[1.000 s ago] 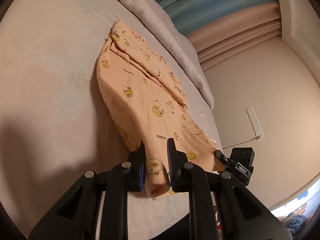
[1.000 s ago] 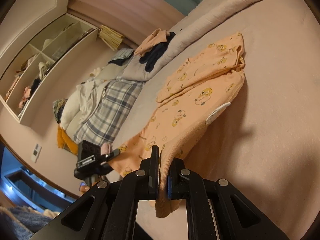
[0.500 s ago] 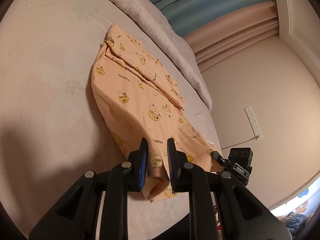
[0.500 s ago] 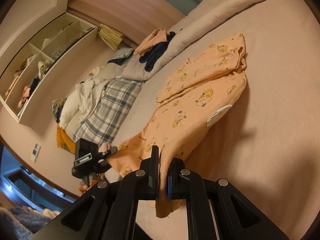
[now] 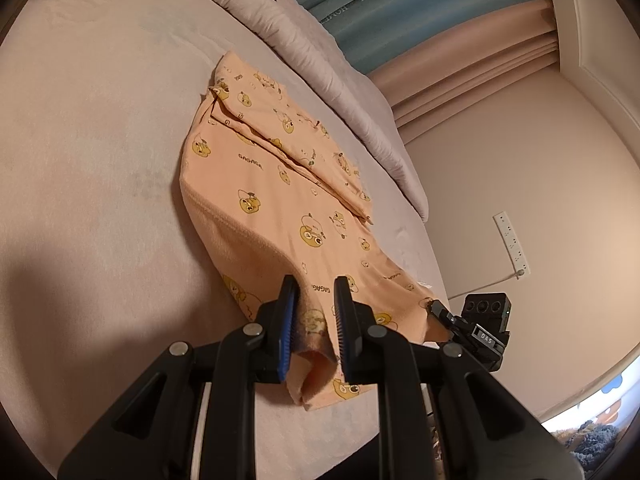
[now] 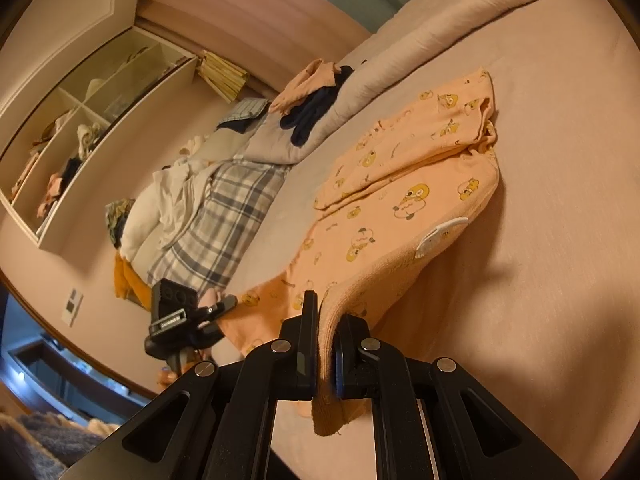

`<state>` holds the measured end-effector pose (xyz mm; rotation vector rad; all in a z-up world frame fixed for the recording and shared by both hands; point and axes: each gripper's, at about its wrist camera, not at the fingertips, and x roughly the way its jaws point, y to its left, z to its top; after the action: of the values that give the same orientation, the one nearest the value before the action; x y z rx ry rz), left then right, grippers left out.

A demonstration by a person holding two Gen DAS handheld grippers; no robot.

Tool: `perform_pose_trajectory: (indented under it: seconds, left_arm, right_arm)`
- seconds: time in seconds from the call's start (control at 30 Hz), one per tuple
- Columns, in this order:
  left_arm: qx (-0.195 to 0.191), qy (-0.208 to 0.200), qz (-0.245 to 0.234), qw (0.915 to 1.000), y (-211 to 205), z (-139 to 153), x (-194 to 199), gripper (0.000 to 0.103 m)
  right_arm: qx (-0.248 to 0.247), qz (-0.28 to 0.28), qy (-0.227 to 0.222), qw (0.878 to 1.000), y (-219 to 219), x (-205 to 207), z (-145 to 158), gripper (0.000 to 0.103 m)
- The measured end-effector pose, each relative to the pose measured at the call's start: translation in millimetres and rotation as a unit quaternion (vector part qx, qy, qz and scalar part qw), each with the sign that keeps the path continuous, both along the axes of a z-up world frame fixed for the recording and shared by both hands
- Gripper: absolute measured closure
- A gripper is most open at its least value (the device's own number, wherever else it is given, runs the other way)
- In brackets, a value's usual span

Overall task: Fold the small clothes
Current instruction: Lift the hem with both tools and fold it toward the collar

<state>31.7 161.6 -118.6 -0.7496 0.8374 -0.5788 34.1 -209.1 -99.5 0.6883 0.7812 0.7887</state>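
Observation:
An orange garment with yellow cartoon prints (image 5: 280, 200) lies on the pale bed (image 5: 100, 160), its near hem lifted. My left gripper (image 5: 316, 292) has its jaws a little apart with the near hem loose between them. My right gripper (image 6: 326, 312) is shut on the other near corner of the garment (image 6: 400, 208), which drapes over the fingers. A white label (image 6: 440, 232) shows on the raised fold. Each gripper shows in the other's view, my right gripper (image 5: 436, 308) at the garment's far corner and my left gripper (image 6: 224, 304) likewise.
A rolled grey duvet (image 5: 320, 60) lines the bed's far side, with dark and orange clothes (image 6: 316, 100) on it. A plaid blanket and white laundry (image 6: 212, 208) lie at the bed's end. Wall shelves (image 6: 80, 128), curtains (image 5: 400, 12) and a power strip (image 5: 512, 244) are beyond.
Both grippers pulled the near hem back towards me, stretching the garment flatter. The left jaws, closed on the hem 0.5 s ago, have spread apart.

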Motion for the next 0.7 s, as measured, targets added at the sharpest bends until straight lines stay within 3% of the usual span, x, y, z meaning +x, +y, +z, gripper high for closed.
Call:
perform_pose_trajectory:
  seconds: [0.3, 0.7]
  left_arm:
    - [0.007, -0.006, -0.005, 0.9999, -5.2, 2.9, 1.7, 0.087]
    - [-0.018, -0.019, -0.006, 0.9996, -4.4, 9.3, 3.4, 0.088]
  right_arm:
    - [0.003, -0.001, -0.001, 1.0, 0.9, 4.3, 1.0, 0.093]
    - [0.011, -0.002, -0.004, 1.0, -2.4, 6.1, 2.4, 0.093]
